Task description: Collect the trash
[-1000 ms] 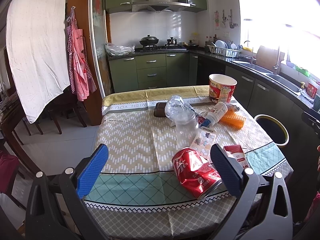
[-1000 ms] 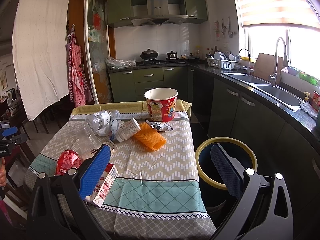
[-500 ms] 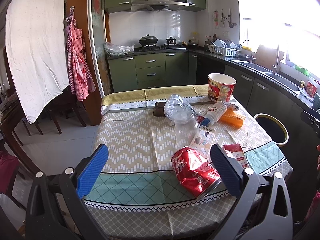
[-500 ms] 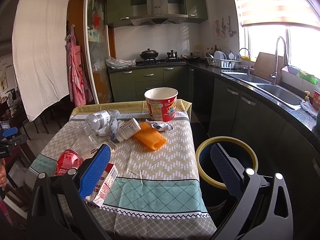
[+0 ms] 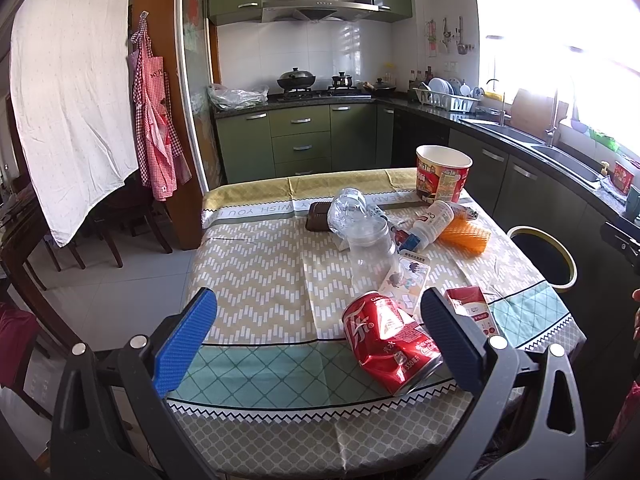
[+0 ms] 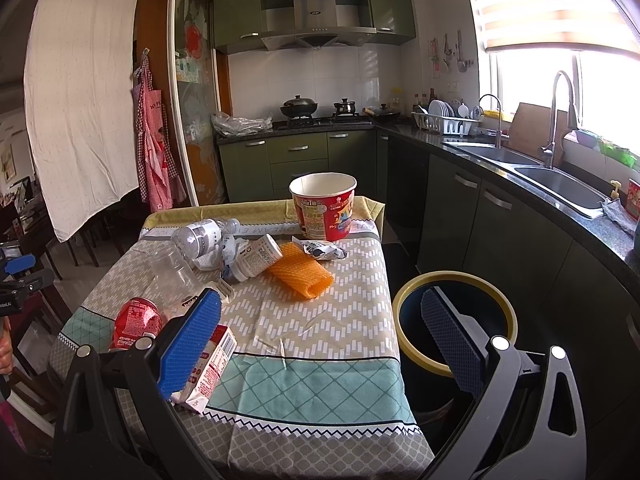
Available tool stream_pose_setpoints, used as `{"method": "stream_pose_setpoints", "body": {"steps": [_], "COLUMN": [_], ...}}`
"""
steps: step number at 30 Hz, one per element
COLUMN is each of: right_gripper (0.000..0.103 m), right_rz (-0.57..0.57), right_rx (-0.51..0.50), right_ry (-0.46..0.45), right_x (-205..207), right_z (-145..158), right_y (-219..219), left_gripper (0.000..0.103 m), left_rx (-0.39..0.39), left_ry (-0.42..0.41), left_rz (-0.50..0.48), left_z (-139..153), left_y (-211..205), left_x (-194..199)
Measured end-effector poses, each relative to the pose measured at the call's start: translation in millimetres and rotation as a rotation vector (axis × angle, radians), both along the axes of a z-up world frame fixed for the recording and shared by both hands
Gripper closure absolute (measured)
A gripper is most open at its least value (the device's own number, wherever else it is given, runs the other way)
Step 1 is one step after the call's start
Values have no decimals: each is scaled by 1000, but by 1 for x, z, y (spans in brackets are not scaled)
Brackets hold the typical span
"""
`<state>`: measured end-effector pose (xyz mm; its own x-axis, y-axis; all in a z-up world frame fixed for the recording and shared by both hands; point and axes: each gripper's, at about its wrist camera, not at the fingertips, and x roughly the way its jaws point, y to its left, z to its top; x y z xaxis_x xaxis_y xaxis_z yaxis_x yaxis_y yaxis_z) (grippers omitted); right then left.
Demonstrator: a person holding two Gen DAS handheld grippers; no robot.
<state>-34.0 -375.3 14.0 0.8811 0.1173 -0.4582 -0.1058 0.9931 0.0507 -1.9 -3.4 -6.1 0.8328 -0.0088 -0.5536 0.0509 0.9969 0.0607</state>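
Trash is scattered on the cloth-covered table (image 5: 256, 272) (image 6: 320, 320). A crushed red can (image 5: 390, 342) (image 6: 136, 322) lies near the front edge, just left of my left gripper's right finger. My left gripper (image 5: 318, 344) is open above the table edge, empty. A small red-and-white carton (image 5: 472, 312) (image 6: 208, 364) lies behind my right gripper's left finger. My right gripper (image 6: 320, 344) is open and empty. Further back lie a clear plastic cup (image 5: 370, 252), crumpled bottle (image 6: 200, 236), white bottle (image 6: 258, 258), orange mesh sleeve (image 6: 302, 274) and red noodle bucket (image 6: 324, 210). The yellow-rimmed bin (image 6: 454, 320) (image 5: 542, 258) stands beside the table.
Dark green cabinets and a black counter with a sink (image 6: 560, 188) run along the right wall. A stove with pots (image 5: 316, 84) is at the back. A white sheet (image 5: 68, 112) and red apron (image 5: 156, 136) hang at left, with wooden chairs below.
The left wrist view has shifted very slightly. The right gripper and all the trash stay as before.
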Motion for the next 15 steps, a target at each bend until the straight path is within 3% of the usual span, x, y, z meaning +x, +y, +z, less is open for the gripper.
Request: {"method": "stream_pose_setpoints", "body": {"steps": [15], "right_gripper": [4], "right_rz": [0], "right_rx": [0], "right_ry": [4], "right_x": [1], "right_z": [-9], "right_y": [5], "left_gripper": [6], "left_rx": [-1], "left_ry": [2], "left_rz": [-1], "left_z": [-2], "left_y": [-2], "left_x": [-1]}}
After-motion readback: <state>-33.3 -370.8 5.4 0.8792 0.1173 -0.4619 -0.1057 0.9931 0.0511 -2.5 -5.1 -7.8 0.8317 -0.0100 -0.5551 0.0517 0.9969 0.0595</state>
